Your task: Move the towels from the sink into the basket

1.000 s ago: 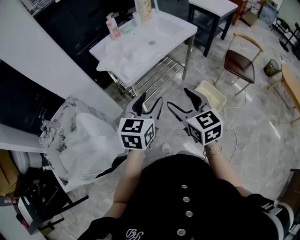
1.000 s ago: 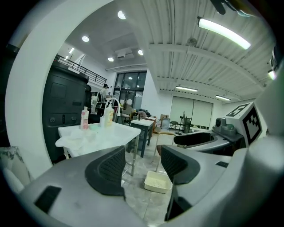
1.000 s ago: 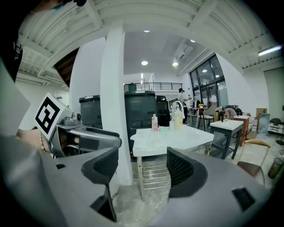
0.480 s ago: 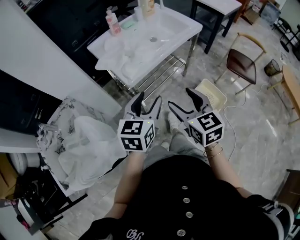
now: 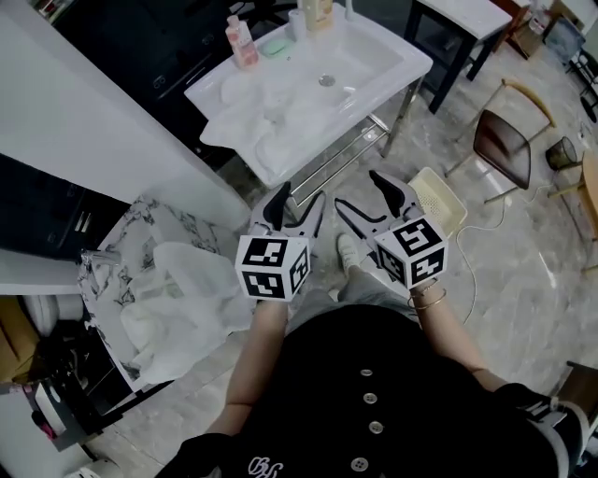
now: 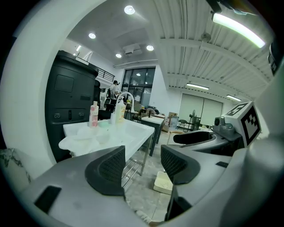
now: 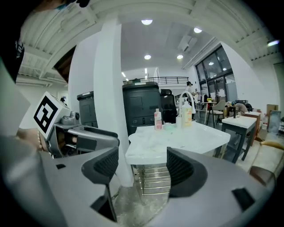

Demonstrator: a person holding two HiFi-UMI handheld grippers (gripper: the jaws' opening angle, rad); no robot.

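A white sink (image 5: 392, 70) on metal legs stands ahead of me, with white towels (image 5: 271, 117) heaped in and over its left part. A cream basket (image 5: 441, 198) sits on the floor to the sink's right. My left gripper (image 5: 299, 198) and right gripper (image 5: 360, 194) are held side by side in front of my body, short of the sink, both open and empty. In the left gripper view the sink (image 6: 133, 133), towels (image 6: 86, 136) and basket (image 6: 162, 182) lie beyond the open left gripper (image 6: 142, 166). The right gripper (image 7: 142, 166) faces the towels (image 7: 153, 139).
A pink bottle (image 5: 241, 42) and other bottles stand at the sink's back edge. A slatted metal shelf (image 5: 336, 154) runs under the sink. A marble-patterned stand with a white bag (image 5: 177, 299) is at my left. A chair (image 5: 505, 149) and a black table (image 5: 448, 23) are at the right.
The sink and basket have shifted right and slightly down in the head view as my viewpoint moved. Both grippers stay open and in the same place before my body.
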